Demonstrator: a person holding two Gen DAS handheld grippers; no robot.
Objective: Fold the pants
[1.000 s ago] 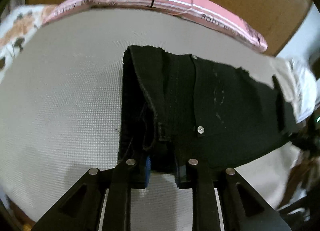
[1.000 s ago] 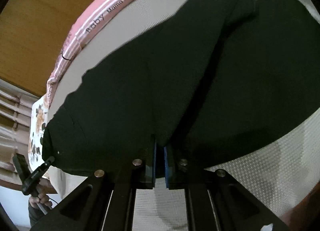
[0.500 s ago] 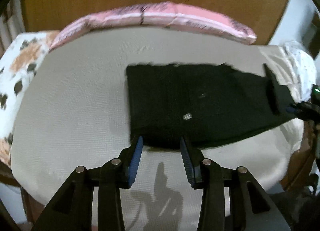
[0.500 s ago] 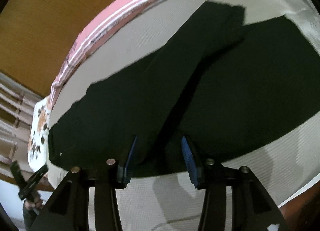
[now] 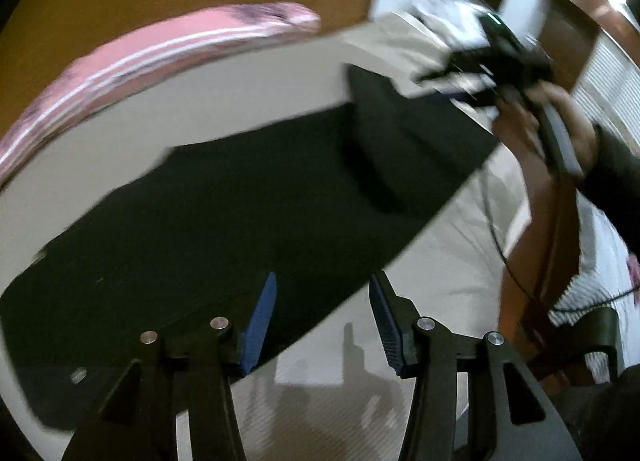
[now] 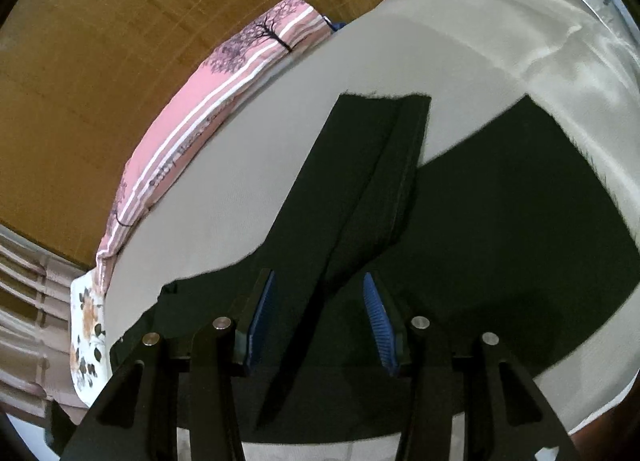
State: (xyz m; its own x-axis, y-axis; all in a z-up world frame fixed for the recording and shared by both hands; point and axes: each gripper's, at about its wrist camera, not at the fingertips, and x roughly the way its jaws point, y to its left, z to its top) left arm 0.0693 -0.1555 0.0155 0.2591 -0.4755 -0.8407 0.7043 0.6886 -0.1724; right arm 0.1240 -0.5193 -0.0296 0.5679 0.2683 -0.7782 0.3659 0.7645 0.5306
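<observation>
Black pants (image 5: 248,197), matte heavy cloth, flat on grey woven sheet (image 5: 224,101); long dark band running 8 to 2 o'clock in left view. Fold ridge at 1 o'clock, raised, soft-edged. Left view smeared by blur.

Left gripper (image 5: 322,317): jaws wide apart, nothing held; blue ribbed pads (image 5: 260,321) hanging just over near hem of pants, contact not clear.

Right gripper (image 6: 318,317): jaws spread wide, empty; blue ribbed pads (image 6: 378,325) either side of a narrow folded leg strip rising toward 12 o'clock, square raw end at top. Second leg fanning out to 3 o'clock, broad and flat.

Pink striped pillow (image 6: 208,101) with tree print along sheet edge at 10 o'clock, right view. Floral cloth (image 6: 86,325) at 8 o'clock. Brown wood-grain headboard (image 6: 120,41) behind, 11 o'clock.

Right gripper body also visible in left view at 2 o'clock, held in hand (image 5: 556,117), blurred.
</observation>
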